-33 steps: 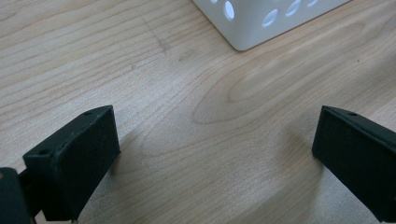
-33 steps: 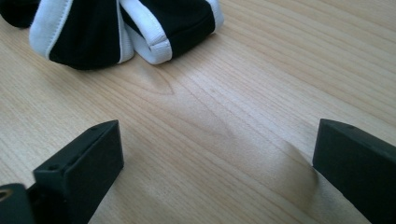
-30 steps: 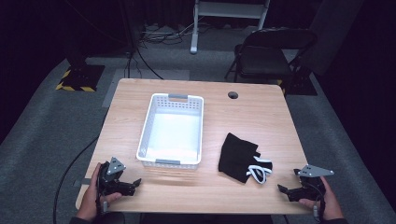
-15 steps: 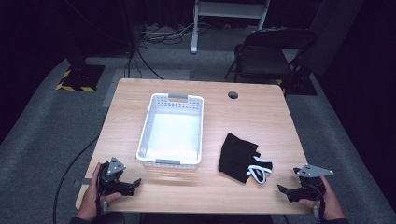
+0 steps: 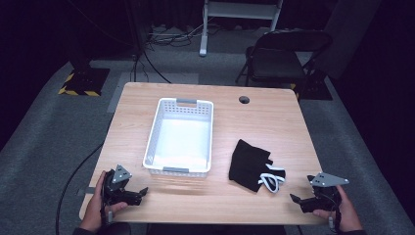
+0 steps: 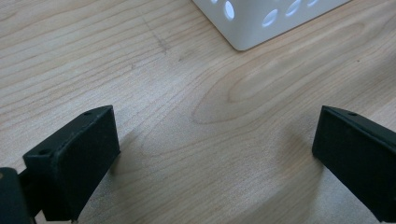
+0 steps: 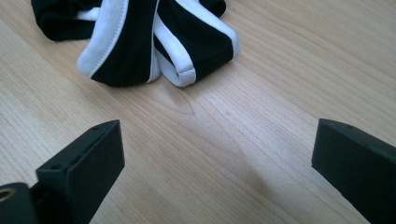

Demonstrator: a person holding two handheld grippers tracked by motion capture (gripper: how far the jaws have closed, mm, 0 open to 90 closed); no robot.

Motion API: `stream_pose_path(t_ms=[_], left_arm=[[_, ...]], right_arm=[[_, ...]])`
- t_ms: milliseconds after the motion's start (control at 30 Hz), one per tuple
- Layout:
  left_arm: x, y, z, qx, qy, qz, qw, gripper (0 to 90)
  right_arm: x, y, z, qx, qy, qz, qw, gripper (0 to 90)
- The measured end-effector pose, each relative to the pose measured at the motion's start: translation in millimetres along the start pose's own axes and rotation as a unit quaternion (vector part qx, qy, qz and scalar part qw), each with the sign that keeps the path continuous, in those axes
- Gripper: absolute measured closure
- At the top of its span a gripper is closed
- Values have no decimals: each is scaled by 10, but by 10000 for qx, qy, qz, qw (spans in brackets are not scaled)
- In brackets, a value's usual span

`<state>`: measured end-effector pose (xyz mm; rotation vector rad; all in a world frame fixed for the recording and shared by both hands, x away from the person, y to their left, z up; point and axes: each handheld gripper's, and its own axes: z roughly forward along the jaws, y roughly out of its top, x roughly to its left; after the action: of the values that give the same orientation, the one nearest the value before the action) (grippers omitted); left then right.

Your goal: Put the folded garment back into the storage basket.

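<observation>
At far left we see the left gripper (image 5: 139, 191) resting at the near left corner of the desk (image 5: 274, 122), its jaws standing wide apart over bare wood. In the left gripper view a rounded, perforated corner of the white basket (image 6: 261, 23) lies just ahead, the rest of it cut off by the frame. From above, the white basket (image 5: 154, 142) stands left of the desk's middle, long side running away from us; we see nothing in it. To its right, apart from it, lies the black garment (image 5: 249, 164): a crumpled dark cloth whose near right end bunches into looped black bands edged in white. The right gripper view shows these looped bands (image 7: 140, 42) close ahead, their far part cut off at the upper edge; what kind of garment it is we cannot tell. At far right the right gripper (image 5: 296, 200) sits at the near right corner, near the garment but not touching, jaws likewise spread wide.
</observation>
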<state>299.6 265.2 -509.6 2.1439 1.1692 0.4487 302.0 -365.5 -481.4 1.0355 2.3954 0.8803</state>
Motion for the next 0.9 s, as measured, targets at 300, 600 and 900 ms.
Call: stream_pose_path(t_ms=[300,600,900], left_arm=[[-1,0,-1,5,5,-3,10000,6],[0,0,-1,2,4,-1,10000,6],[0,0,0,1,1,1,10000,6]], right_arm=[[25,52,-26,-41,-5,-59,10000,30],[41,86,-30,-53,32,-96,9999,30],[53,122,-28,-62,52,-127,9999,30]])
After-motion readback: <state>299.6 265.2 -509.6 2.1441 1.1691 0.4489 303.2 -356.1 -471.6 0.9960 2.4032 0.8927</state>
